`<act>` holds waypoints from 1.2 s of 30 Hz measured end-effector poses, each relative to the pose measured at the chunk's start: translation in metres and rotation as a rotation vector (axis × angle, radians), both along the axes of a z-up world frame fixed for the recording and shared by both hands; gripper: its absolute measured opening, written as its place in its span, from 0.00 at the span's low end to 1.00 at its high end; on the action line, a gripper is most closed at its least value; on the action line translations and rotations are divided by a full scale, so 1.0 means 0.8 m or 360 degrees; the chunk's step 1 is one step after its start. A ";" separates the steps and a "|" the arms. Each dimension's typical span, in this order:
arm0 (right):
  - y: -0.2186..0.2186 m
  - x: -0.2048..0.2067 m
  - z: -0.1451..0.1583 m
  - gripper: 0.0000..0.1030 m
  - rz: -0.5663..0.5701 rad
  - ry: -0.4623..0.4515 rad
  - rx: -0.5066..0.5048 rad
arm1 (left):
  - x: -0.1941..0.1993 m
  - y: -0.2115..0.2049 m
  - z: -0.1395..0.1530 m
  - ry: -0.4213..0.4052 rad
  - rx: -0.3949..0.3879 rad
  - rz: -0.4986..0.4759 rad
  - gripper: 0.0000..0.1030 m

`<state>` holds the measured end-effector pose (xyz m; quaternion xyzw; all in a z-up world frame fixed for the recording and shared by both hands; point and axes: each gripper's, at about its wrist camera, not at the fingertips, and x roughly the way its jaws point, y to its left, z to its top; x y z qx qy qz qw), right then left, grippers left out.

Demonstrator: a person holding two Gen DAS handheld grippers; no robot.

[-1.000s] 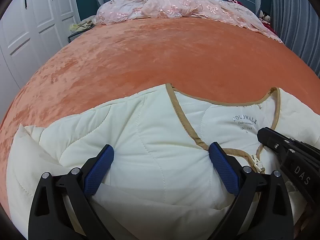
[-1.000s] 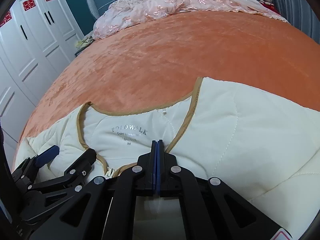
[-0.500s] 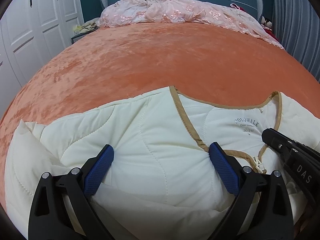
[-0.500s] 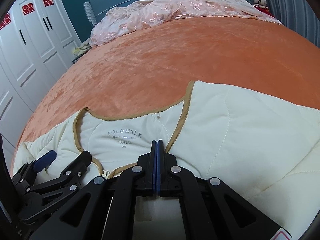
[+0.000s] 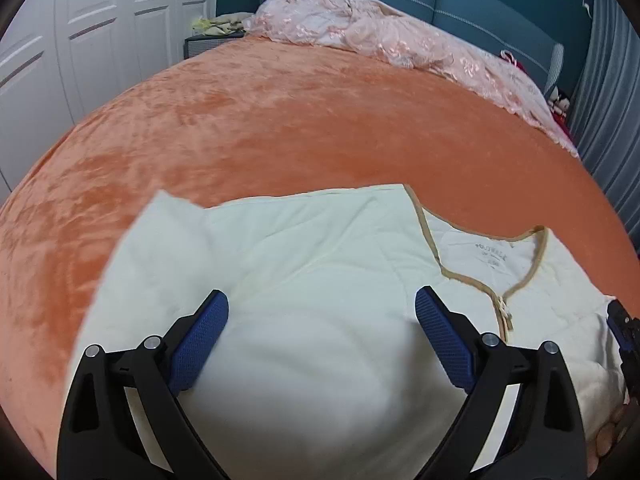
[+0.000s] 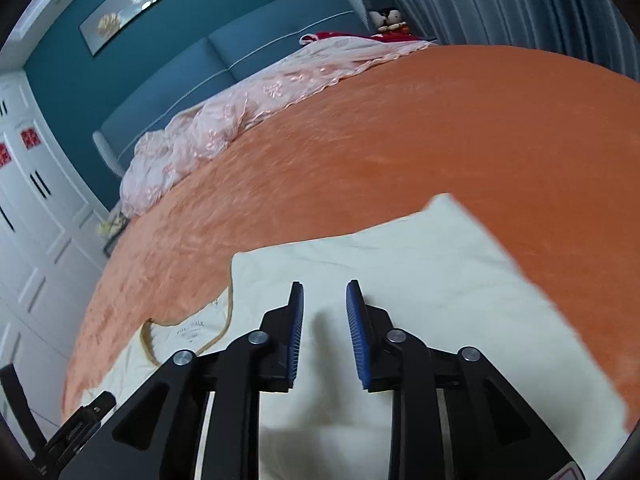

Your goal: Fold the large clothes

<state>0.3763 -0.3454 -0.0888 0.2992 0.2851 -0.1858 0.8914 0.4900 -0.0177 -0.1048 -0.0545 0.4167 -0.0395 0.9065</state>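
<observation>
Below both parted grippers (image 5: 320, 320) (image 6: 324, 308), cream jacket (image 5: 320, 248)

Big bed (image 5: 304, 128) with an orange velvety cover fills most of the frame, cream quilted jacket (image 5: 320, 272) spread at the bottom, crumpled pink lace blanket (image 5: 400, 44) bunched along the top

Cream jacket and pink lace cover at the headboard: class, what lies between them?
Only bare orange bedspread separates the cream jacket from the pink lace cover, clearest in the left wrist view.
</observation>
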 end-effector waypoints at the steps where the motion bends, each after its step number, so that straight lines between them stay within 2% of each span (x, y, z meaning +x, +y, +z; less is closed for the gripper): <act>1: -0.008 -0.030 0.008 0.29 0.0024 0.0007 -0.0037 | -0.021 0.018 0.010 -0.0014 0.0023 0.0008 0.90; 3: -0.018 -0.101 0.024 0.45 0.0092 0.0057 -0.0150 | -0.072 0.059 0.025 -0.0008 0.0031 -0.0030 0.91; 6: -0.034 -0.207 0.032 0.59 0.0176 0.0175 -0.0168 | -0.149 0.118 0.029 0.0079 0.0032 -0.0063 0.93; 10: -0.044 -0.335 0.029 0.63 0.0221 0.0355 -0.0043 | -0.245 0.179 0.017 0.0243 0.0000 -0.0036 0.93; 13: -0.041 -0.404 0.022 0.64 0.0200 0.0434 0.0069 | -0.304 0.205 0.008 0.0335 -0.0110 0.0035 0.93; 16: -0.031 -0.447 0.008 0.64 0.0183 0.0452 0.0189 | -0.348 0.213 0.000 0.0407 -0.0211 0.0074 0.93; 19: -0.020 -0.469 -0.008 0.65 0.0191 0.0452 0.0310 | -0.377 0.215 -0.016 0.0482 -0.0328 0.0105 0.93; 25: -0.013 -0.478 -0.017 0.68 0.0169 0.0361 0.0443 | -0.395 0.209 -0.017 0.0456 -0.0439 0.0138 0.91; 26: -0.014 -0.474 -0.017 0.68 0.0168 0.0337 0.0475 | -0.394 0.208 -0.018 0.0454 -0.0453 0.0142 0.87; 27: -0.014 -0.471 -0.019 0.68 0.0165 0.0320 0.0503 | -0.394 0.207 -0.018 0.0454 -0.0444 0.0146 0.77; 28: -0.016 -0.468 -0.018 0.67 0.0159 0.0309 0.0520 | -0.392 0.205 -0.017 0.0456 -0.0429 0.0141 0.71; 29: -0.016 -0.465 -0.018 0.59 0.0165 0.0293 0.0543 | -0.391 0.203 -0.015 0.0453 -0.0418 0.0127 0.58; 30: -0.015 -0.462 -0.019 0.52 0.0174 0.0288 0.0573 | -0.388 0.202 -0.013 0.0459 -0.0421 0.0110 0.40; 32: -0.016 -0.451 -0.020 0.18 0.0180 0.0321 0.0622 | -0.389 0.201 -0.006 0.0467 -0.0433 0.0092 0.23; 33: -0.015 -0.449 -0.019 0.09 0.0194 0.0328 0.0637 | -0.390 0.200 -0.001 0.0457 -0.0427 0.0084 0.17; 36: -0.004 -0.448 0.007 0.06 0.0265 0.0317 0.0546 | -0.401 0.203 0.022 0.0407 -0.0409 0.0060 0.07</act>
